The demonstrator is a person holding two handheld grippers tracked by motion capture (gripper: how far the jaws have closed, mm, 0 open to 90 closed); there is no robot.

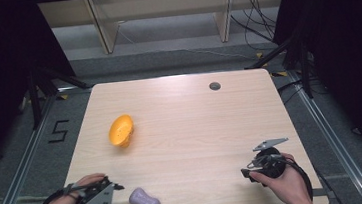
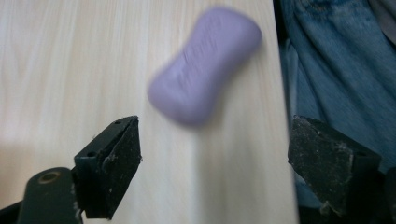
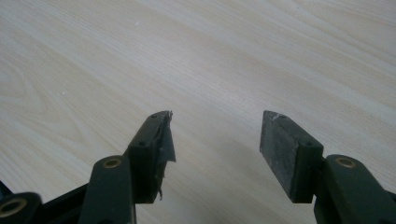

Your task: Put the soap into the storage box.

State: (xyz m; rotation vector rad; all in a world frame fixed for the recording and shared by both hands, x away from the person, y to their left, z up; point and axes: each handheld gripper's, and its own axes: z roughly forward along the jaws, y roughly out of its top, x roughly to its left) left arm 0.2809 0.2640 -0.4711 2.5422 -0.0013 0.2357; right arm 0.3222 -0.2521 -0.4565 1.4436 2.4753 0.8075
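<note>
A purple, peanut-shaped bar (image 1: 145, 202) lies near the table's front edge, left of centre. My left gripper (image 1: 118, 203) sits just left of it, open, pointing at it. In the left gripper view the bar (image 2: 205, 65) is blurred and lies a little beyond the wide-open jaws, apart from them, with bare wood at the left gripper (image 2: 219, 140). An orange rounded thing (image 1: 121, 131), like a small bowl on its side, rests at the table's middle left. My right gripper (image 1: 245, 172) is at the front right, open over bare wood, as the right gripper (image 3: 215, 121) also shows.
The light wooden table (image 1: 186, 126) has a grey round grommet (image 1: 214, 85) near its far edge. The table's front edge and the person's blue jeans (image 2: 336, 70) are right beside the purple bar. Dark stands and cables ring the table.
</note>
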